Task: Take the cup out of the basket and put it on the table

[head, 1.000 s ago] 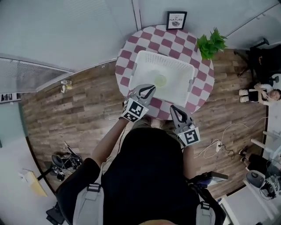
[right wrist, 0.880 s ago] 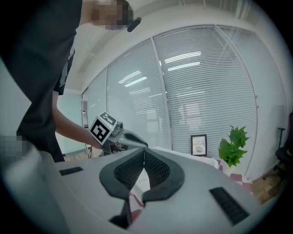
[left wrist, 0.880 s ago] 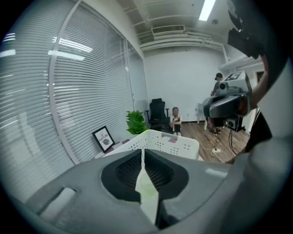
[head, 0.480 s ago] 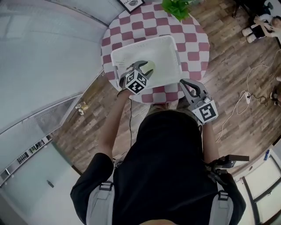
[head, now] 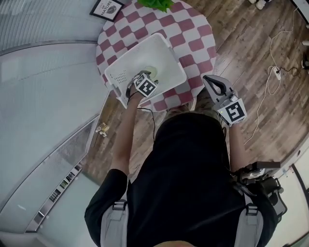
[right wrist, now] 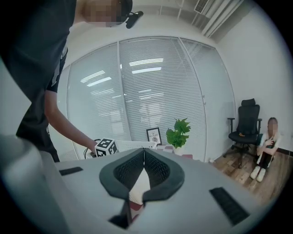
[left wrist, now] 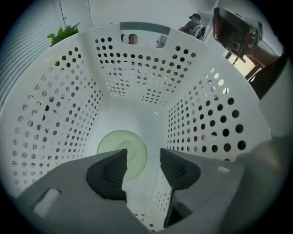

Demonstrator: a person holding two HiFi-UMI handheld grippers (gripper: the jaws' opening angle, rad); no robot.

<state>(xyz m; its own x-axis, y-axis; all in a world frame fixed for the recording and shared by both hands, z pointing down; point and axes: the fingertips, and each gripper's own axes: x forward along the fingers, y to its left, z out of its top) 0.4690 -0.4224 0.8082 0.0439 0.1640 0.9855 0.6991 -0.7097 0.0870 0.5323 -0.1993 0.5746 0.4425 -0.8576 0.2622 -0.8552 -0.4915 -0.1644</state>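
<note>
Jaws of your left gripper (left wrist: 143,153) were opening wide with nothing between them, above the green cup (left wrist: 120,145) on the white basket's (head: 166,53) bottom. The basket sat on the checked table (head: 195,36) over a wood floor (head: 251,62). A second earlier those jaws were shut. Your right gripper's (right wrist: 144,154) jaws were pressed together, empty.

The opening fingers (left wrist: 110,176) of the left gripper (left wrist: 143,153), nothing between them, hide the near side of the cup (left wrist: 121,141); the top edge of the head view cuts off the plant (head: 155,4).
</note>
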